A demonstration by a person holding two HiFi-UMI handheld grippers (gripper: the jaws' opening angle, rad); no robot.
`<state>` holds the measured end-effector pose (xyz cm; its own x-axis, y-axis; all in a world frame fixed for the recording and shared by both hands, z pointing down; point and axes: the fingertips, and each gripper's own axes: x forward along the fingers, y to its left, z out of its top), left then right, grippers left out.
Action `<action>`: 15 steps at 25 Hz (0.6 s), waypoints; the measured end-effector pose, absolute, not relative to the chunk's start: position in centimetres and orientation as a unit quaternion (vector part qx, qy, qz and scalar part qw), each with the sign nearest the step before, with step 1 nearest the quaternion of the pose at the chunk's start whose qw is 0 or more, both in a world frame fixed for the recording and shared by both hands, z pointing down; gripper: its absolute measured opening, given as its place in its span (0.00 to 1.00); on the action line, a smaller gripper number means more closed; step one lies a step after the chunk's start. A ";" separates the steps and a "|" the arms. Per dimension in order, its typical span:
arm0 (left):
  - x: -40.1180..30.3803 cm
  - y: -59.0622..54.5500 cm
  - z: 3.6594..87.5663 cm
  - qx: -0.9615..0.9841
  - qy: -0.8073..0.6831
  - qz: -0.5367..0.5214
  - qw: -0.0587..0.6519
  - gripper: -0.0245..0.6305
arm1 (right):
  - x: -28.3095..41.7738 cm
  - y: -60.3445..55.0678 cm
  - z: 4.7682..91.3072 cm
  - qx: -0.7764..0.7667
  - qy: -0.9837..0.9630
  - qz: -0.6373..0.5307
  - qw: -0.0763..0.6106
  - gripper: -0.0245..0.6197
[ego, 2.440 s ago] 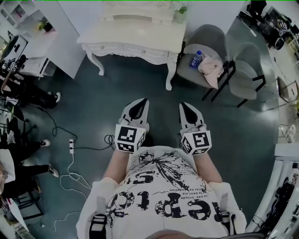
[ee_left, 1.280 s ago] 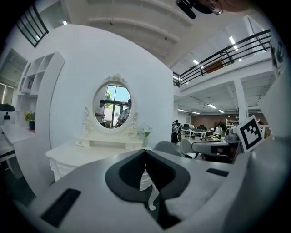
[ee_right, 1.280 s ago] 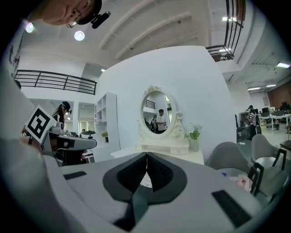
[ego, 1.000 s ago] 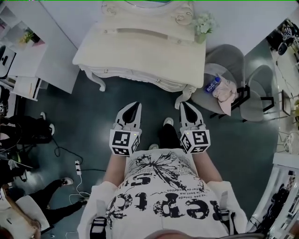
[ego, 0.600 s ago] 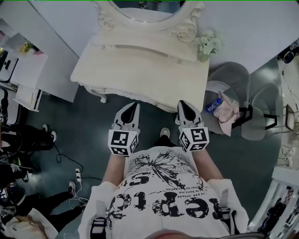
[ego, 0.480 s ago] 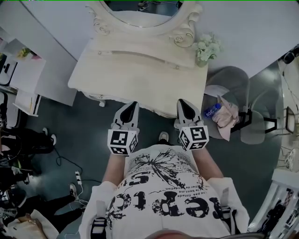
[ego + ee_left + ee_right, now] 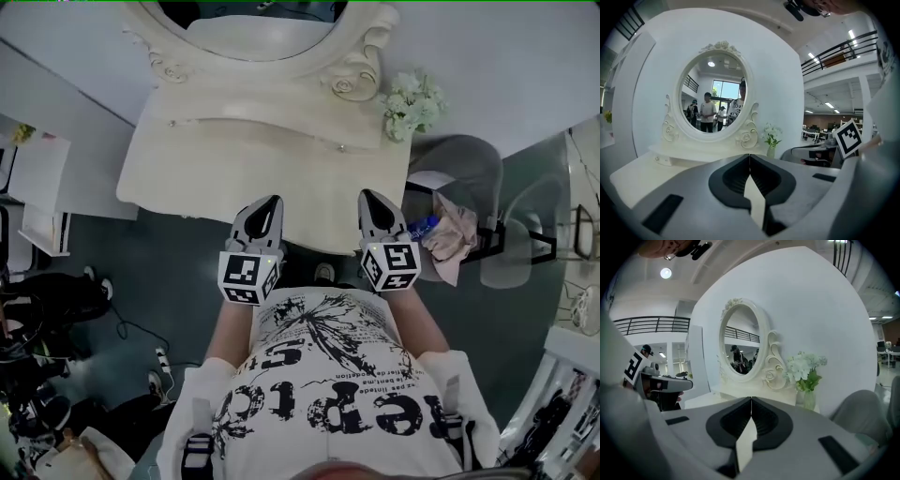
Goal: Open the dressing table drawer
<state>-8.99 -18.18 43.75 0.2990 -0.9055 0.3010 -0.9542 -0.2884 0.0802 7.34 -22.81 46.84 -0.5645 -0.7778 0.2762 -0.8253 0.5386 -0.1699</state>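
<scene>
The cream dressing table (image 7: 253, 169) stands against the white wall, with its oval mirror (image 7: 248, 23) at the top of the head view. Its front drawer is hidden under the tabletop there. Both grippers are held side by side over the table's near edge. My left gripper (image 7: 272, 201) is shut with nothing in it, and so is my right gripper (image 7: 367, 195). In the left gripper view the left gripper (image 7: 749, 154) points at the mirror (image 7: 715, 96). The right gripper (image 7: 751, 398) points at the mirror's right scroll and a vase of white flowers (image 7: 805, 373).
The flower vase (image 7: 410, 101) sits at the table's back right corner. A grey chair (image 7: 464, 169) at the right holds a bottle (image 7: 422, 225) and a pink cloth (image 7: 452, 234). White shelving (image 7: 37, 178) stands at the left. Cables and a power strip (image 7: 159, 358) lie on the floor.
The person has walked up to the dressing table. Its top now lies under both gripper tips, where dark floor showed before. Both grippers stayed shut and side by side.
</scene>
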 end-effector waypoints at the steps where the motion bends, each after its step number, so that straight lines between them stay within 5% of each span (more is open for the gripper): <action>1: -8.9 -19.0 44.1 0.801 -0.577 0.102 0.126 0.07 | 7.5 -23.4 47.4 0.466 -0.868 0.146 0.088 0.07; 15: -12.4 -30.8 48.1 0.858 -0.481 0.120 0.135 0.07 | 4.8 -31.6 56.6 0.548 -0.798 0.193 0.160 0.07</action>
<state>-12.39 -30.79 48.10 0.5091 -0.7929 0.3349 -0.8573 -0.5015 0.1162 4.81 -31.62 56.56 -0.3487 -0.8128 0.4667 -0.9362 0.3253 -0.1330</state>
